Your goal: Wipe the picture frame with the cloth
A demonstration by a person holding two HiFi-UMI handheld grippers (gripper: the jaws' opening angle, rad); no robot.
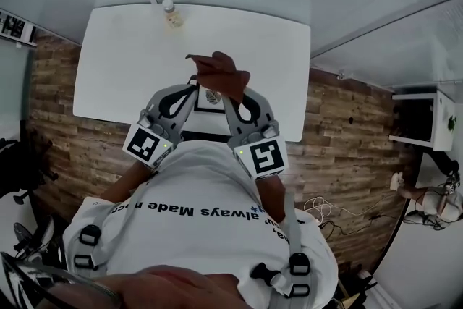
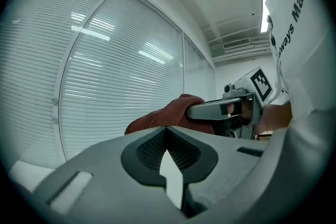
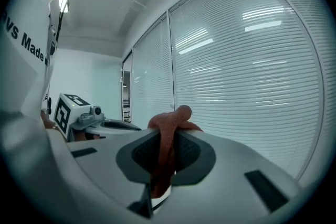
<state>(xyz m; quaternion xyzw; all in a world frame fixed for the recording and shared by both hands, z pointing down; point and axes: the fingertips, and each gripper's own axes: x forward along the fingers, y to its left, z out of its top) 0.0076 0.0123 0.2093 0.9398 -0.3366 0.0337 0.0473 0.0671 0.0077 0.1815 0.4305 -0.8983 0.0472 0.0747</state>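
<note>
In the head view both grippers are held up close to the person's chest over a white table (image 1: 123,61). The left gripper (image 1: 189,89) (image 2: 167,134) is shut on a small black picture frame (image 1: 210,99) with a white mat; in the left gripper view only its pale edge (image 2: 172,176) shows between the jaws. The right gripper (image 1: 233,94) (image 3: 167,131) is shut on a reddish-brown cloth (image 1: 218,72) (image 3: 173,119). The bunched cloth (image 2: 165,115) lies over the top of the frame, between the two grippers' tips. Most of the frame is hidden by cloth and jaws.
A small bottle (image 1: 171,13) stands at the table's far edge. Wood-pattern floor (image 1: 347,134) surrounds the table. Window blinds (image 2: 105,71) fill the background of both gripper views. A white shelf unit (image 1: 434,119) stands at the right.
</note>
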